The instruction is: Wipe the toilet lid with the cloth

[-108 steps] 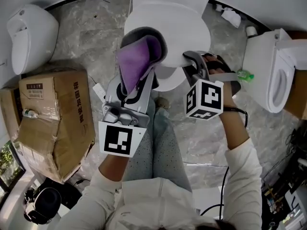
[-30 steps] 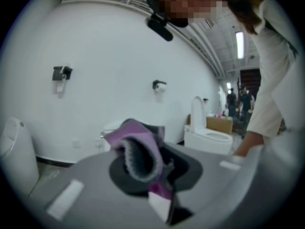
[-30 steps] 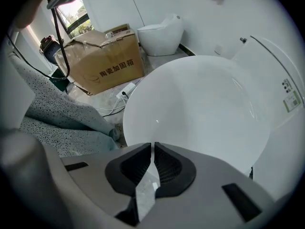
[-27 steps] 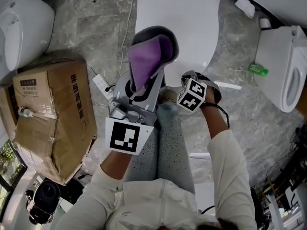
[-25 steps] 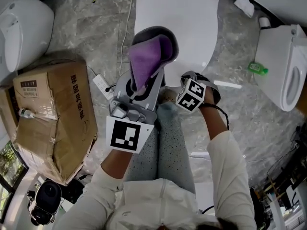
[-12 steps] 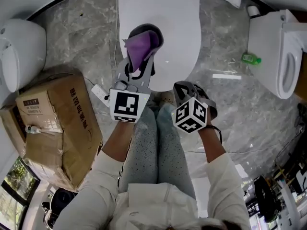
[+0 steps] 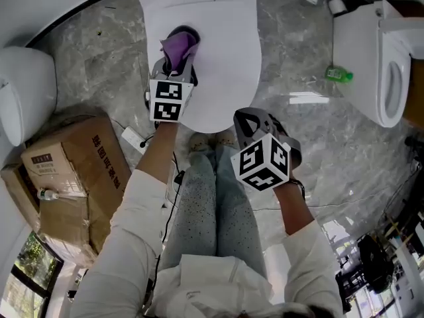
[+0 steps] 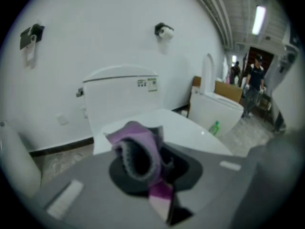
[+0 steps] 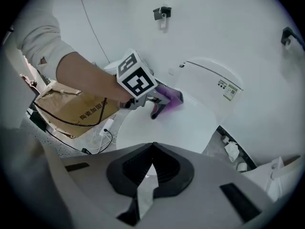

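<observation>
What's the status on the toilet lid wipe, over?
Left claw shut on purple cloth, over closed lid. Right claw shut, empty. Nothing in the way.

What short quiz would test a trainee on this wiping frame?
1. True or false: the lid is down.
2. Which gripper holds the cloth?
3. The jaws of the right gripper are: A) shut and empty; B) shut on the cloth; C) wide open.

Key: 1 true; 2 the left gripper; 3 A.
</observation>
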`<state>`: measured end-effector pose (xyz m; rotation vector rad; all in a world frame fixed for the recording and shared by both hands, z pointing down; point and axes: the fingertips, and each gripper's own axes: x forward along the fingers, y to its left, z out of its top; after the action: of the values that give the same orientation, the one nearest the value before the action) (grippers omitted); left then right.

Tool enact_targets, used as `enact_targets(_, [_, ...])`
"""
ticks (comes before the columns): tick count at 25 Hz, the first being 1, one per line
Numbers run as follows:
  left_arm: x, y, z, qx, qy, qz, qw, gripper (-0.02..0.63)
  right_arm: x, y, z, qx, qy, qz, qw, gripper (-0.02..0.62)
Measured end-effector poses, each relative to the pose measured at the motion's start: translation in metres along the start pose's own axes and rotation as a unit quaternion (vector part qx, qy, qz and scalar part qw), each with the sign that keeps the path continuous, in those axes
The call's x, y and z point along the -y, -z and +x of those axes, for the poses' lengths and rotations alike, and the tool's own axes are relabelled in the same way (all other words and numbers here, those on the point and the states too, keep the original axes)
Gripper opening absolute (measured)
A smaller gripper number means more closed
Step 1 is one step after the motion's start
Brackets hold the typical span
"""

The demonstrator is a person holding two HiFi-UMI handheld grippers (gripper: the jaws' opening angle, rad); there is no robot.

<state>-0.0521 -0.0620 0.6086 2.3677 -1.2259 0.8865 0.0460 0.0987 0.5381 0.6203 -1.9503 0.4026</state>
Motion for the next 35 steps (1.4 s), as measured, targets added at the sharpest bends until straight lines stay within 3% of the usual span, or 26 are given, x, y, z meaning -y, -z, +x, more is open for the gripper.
enact_targets(3, [-0.009, 0.009, 0.022, -0.045, -0.019, 0.012, 0.9988, 0.048, 0.007, 0.002, -0.005, 0.003, 0.005, 0.008, 1.0, 0.014])
enact_targets(5, [-0.01, 0.013, 0.036, -0.073, -0.019, -0.001, 0.9971, 0.048, 0.009, 0.008, -0.008, 0.001, 0.007, 0.014, 1.0, 0.014])
enact_targets(9, [0.002, -0.006, 0.063, -0.084, -0.016, -0.027, 0.996, 0.046, 0.012, 0.023, -0.016, -0.006, 0.014, 0.027, 1.0, 0.014])
enact_targets(13, [0.062, -0.035, 0.1, -0.086, 0.042, 0.013, 0.9953, 0.046, 0.013, 0.039, -0.022, -0.014, 0.022, 0.042, 0.999, 0.014])
enact_targets(16, [0.123, -0.045, 0.117, -0.096, 0.101, 0.055, 0.9886, 0.046, 0.015, 0.046, -0.026, -0.018, 0.025, 0.048, 0.998, 0.014])
enact_targets(20, [0.158, -0.033, 0.108, -0.096, 0.123, 0.082, 0.9844, 0.046, 0.016, 0.05, -0.03, -0.016, 0.025, 0.051, 0.998, 0.014])
enact_targets(23, [0.133, -0.015, 0.084, -0.085, 0.101, 0.074, 0.9886, 0.048, 0.016, 0.05, -0.027, -0.012, 0.022, 0.048, 0.999, 0.014])
enact_targets(27, [0.051, 0.028, 0.03, -0.083, 0.022, -0.005, 0.9963, 0.048, 0.01, 0.042, -0.021, 0.0, 0.013, 0.044, 0.999, 0.014])
enact_targets(31, [-0.023, 0.087, -0.026, -0.095, -0.068, -0.086, 0.9893, 0.048, -0.002, 0.033, -0.017, 0.009, 0.005, 0.033, 0.999, 0.014])
enact_targets(33, [-0.032, 0.103, -0.041, -0.097, -0.089, -0.096, 0.9866, 0.046, -0.008, 0.032, -0.016, 0.011, 0.002, 0.029, 1.0, 0.014])
enact_targets(35, [-0.021, 0.106, -0.044, -0.097, -0.094, -0.078, 0.9878, 0.046, -0.014, 0.035, -0.017, 0.009, 0.002, 0.028, 1.0, 0.014])
